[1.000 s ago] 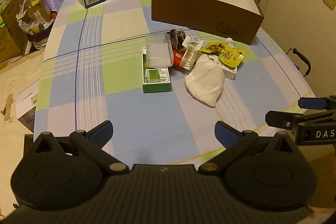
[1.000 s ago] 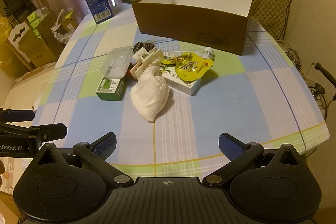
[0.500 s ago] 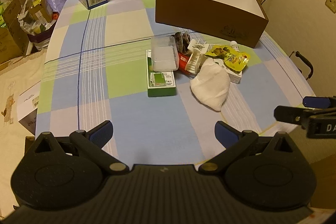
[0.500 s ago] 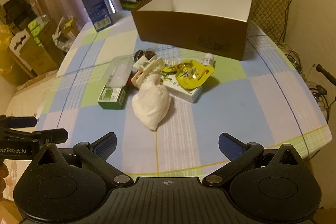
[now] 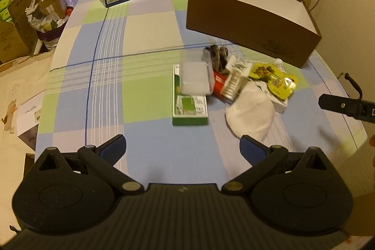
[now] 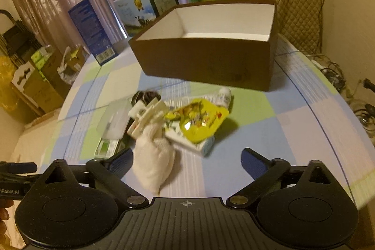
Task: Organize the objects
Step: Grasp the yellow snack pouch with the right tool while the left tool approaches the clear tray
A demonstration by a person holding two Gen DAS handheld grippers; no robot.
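Approach step: both tools, left tool (image 5: 182, 145) and right tool (image 6: 187, 159), gape wide and empty. Next, probably closing on the white pouch (image 6: 154, 161) at lower centre, for the brown box (image 6: 211, 62).

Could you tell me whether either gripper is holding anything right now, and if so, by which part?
Nothing is held. The left gripper and the right gripper are both open and empty, short of the pile around the white cloth pouch.
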